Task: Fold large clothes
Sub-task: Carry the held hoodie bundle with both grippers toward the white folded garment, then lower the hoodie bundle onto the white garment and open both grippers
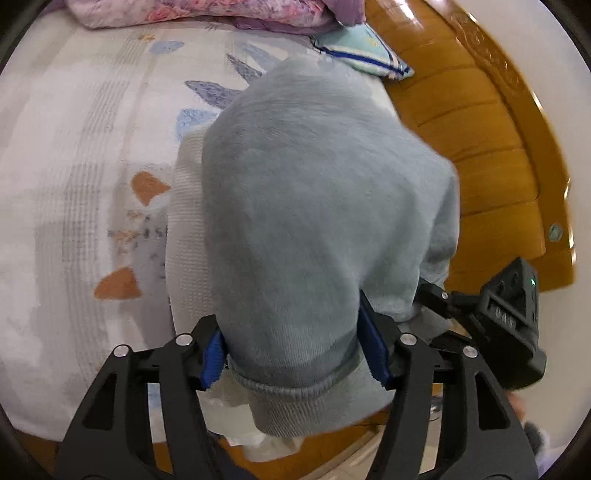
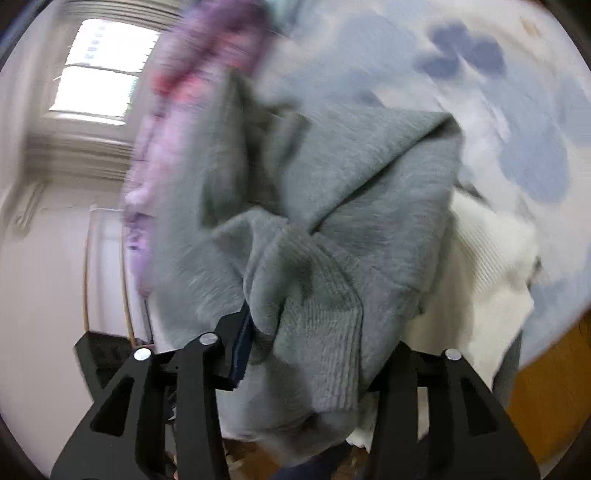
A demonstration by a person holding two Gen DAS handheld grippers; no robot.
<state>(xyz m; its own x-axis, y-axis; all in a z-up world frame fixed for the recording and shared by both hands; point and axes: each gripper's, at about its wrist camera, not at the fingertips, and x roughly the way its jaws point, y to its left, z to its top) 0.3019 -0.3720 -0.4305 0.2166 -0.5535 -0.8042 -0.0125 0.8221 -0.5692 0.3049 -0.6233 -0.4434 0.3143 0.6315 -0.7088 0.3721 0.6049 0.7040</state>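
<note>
So both grippers have hold of the same grey sweater [image 1: 317, 206], right at the edge of the bed. From the left wrist view, the left gripper [image 1: 295, 354] is clenched on the ribbed hem, with a bunch of grey knit squeezed between its blue fingertips [image 1: 375, 347]. The fabric bulges up and away from the fingers in one big hump that covers most of the middle of the shot. The right gripper [image 1: 513, 325] shows up at the lower right of that view, just beside the sweater's edge.

Under the sweater there's a white knit piece [image 1: 184, 236] sticking out on its left side, lying on the bedsheet [image 1: 74, 184], which is pale with blue leaf shapes and orange patches. At the top of the bed sits a pink and purple floral quilt [image 1: 207, 13], and next to it a light blue pillow [image 1: 365, 51] with dark stripes. The wooden bed frame [image 1: 491, 166] curves around the right side.

The right wrist view is pretty blurry. The right gripper [image 2: 314, 354] looks closed on a wad of the ribbed grey sweater [image 2: 332, 229], the cloth spilling over and hiding one finger, so only the dark left fingertip [image 2: 242, 347] is visible. The sweater is all folds and creases here, draped toward the sheet. The white knit [image 2: 491, 266] peeks out to the right, and a bright window [image 2: 99, 70] is at the upper left.
</note>
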